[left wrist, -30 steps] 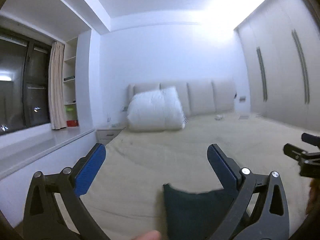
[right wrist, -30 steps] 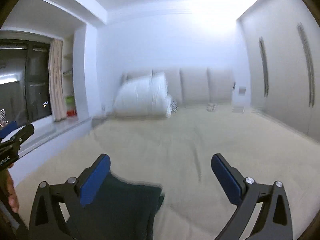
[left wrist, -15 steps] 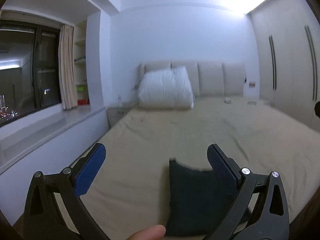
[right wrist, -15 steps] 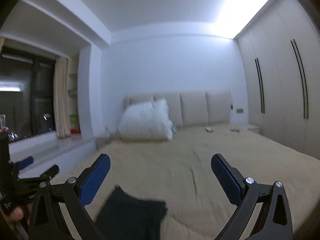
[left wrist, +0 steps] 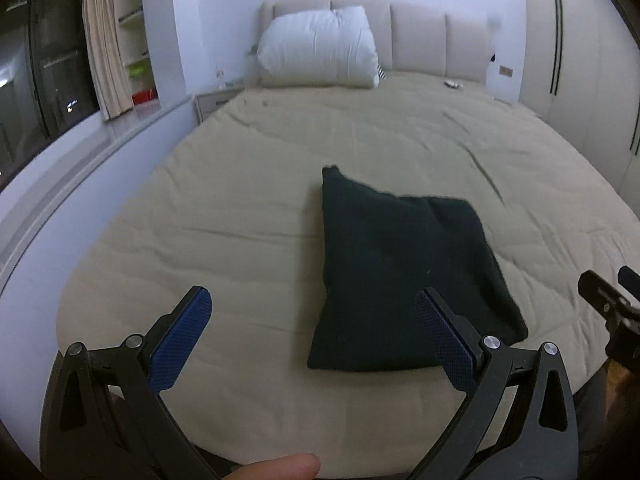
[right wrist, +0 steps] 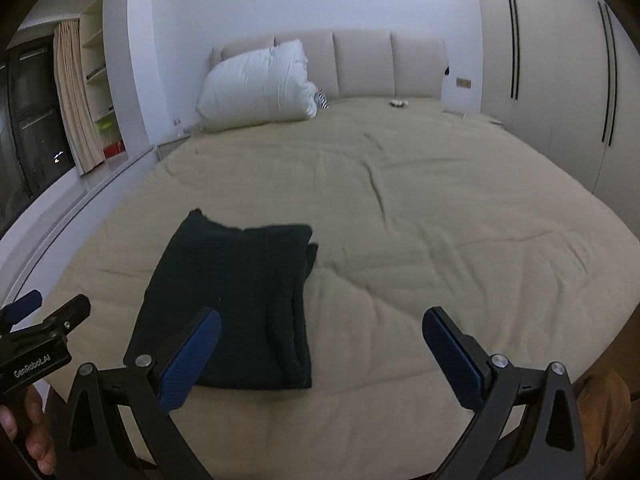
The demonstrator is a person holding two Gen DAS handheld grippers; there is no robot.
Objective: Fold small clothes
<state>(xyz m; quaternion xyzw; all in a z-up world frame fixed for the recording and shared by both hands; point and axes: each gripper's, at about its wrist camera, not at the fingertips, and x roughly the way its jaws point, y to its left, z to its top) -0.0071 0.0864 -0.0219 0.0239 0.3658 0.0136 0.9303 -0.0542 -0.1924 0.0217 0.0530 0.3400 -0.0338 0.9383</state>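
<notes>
Bedroom w/ a big bed (left wrist: pixel 248 216) under a beige cover; white duvet bundle (left wrist: pixel 318 46) up at the headboard end, wardrobe doors (right wrist: pixel 560 80) on the far right. Landmark = the dark garment (left wrist: pixel 400 276), which lies flat on the bed near the foot edge, already folded into a compact rectangle w/ layered edges showing on its right side in the right wrist view.

Left tongs (left wrist: pixel 316 344): spread wide, nothing between the pads, off the cloth. Garment sits ahead and to the right of them; their right pad overlaps its near right part in the picture, contact can't be told. A fingertip (left wrist: pixel 280 466) shows at the bottom edge.

Garment long axis runs roughly foot-to-headboard, i.e. along both tongs' pointing direction, short near edge facing the person.

Right tongs (right wrist: pixel 320 356): also wide, empty. Garment (right wrist: pixel 236 300) lies ahead and to the left; left pad overlaps its near edge in the picture.

So cloth sits between the two tools, near edge about equally close to both. Judgement: folding looks nearly done or done; if one more fold is wanted, near edge goes over toward the headboard, each tool taking its own near corner.
</notes>
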